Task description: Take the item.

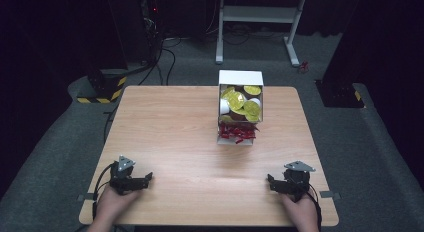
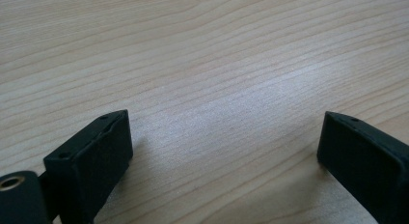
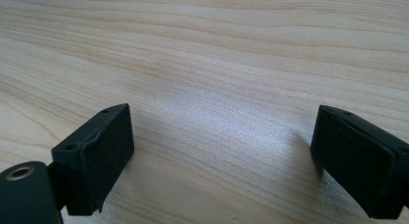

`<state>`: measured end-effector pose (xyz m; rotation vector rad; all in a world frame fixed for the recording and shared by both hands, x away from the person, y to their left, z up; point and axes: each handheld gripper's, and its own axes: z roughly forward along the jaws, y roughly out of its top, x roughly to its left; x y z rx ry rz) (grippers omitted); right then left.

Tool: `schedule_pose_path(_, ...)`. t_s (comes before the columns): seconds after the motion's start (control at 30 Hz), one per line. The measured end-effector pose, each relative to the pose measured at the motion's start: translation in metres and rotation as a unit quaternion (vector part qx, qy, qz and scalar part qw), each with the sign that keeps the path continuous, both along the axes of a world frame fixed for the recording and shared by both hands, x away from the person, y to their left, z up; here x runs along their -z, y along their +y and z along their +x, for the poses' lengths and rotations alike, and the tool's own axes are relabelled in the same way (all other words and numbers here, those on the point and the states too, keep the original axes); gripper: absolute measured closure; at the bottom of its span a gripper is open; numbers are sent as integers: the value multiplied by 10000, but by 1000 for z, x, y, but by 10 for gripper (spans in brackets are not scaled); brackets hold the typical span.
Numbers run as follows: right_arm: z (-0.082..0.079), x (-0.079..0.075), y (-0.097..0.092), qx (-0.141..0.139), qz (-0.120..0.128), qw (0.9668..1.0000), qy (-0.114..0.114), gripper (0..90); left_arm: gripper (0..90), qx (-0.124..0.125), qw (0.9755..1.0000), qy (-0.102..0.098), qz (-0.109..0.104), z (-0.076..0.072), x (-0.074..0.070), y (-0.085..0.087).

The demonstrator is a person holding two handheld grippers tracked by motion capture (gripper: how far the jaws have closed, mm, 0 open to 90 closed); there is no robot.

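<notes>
Wooden table (image 1: 175, 137), bare between left gripper (image 1: 148, 178) and right gripper (image 1: 270, 180).

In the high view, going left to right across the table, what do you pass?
Left tongs at the near left corner → white box of yellow-lidded cups and red packets, farther back → right tongs at the near right corner.
</notes>
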<state>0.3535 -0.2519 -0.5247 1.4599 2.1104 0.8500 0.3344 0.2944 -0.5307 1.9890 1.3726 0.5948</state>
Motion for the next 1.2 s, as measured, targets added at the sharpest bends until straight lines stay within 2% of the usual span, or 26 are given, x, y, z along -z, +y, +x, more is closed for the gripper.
schedule_pose_path(0.27,0,0,0,-1,-2,10000,-2,80,83,43,10000,-28,-8,-1,0,0)
schedule_pose_path(0.43,0,0,0,3,-2,10000,-2,81,130,149,9999,-66,-4,-2,-1,1)
schedule_pose_path(0.6,0,0,0,7,-1,10000,-5,81,211,120,9999,89,50,-3,-6,4)
schedule_pose_path(0.67,0,0,0,7,-1,10000,-5,82,226,104,9999,76,-68,-4,-9,5)
schedule_pose_path(0.73,0,0,0,9,3,10000,-11,82,252,151,9997,-48,-167,-5,-11,7)
schedule_pose_path(0.83,0,0,0,7,-1,10000,-4,82,257,173,9994,-72,-298,-6,-13,7)
schedule_pose_path(1.0,0,0,0,20,7,10000,-20,88,297,251,9987,-284,-345,-10,-13,5)
schedule_pose_path(1.13,0,0,-1,0,-15,10000,-50,93,303,215,9984,-327,-408,-11,-13,9)
schedule_pose_path(1.2,0,0,-1,7,-12,10000,-45,93,304,159,9979,-323,-538,-11,-13,10)
